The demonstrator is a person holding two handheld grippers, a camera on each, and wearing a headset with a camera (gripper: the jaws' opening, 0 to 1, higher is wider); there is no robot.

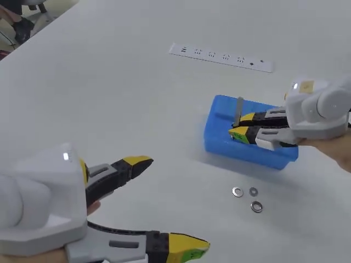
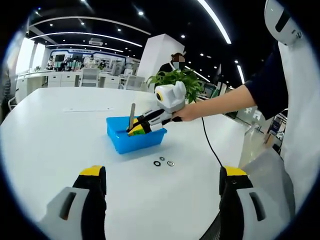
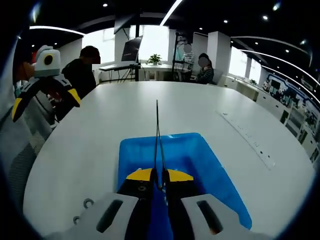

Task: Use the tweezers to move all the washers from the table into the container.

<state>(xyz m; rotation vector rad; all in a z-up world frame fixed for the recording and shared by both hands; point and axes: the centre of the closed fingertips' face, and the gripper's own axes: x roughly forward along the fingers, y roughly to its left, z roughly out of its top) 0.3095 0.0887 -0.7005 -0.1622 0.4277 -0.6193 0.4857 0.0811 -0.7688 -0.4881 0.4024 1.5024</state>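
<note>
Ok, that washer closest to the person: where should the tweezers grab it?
On its rim: one tip through the hole, the other outside. The washer lies flat on the table, so the tweezers in the right gripper would likely do best coming from above, at its near edge.

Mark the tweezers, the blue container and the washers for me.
tweezers [image 1: 238, 111], head view, on the grey shaft sticking up.
container [image 1: 225, 148], head view, on its front wall.
washers [image 1: 259, 207], head view, on the ring of the nearest one.

The right gripper [image 1: 239, 126] holds tweezers [image 1: 238, 110] over the blue container [image 1: 236, 151], with three washers [image 1: 256, 206] lying nearby.
</note>
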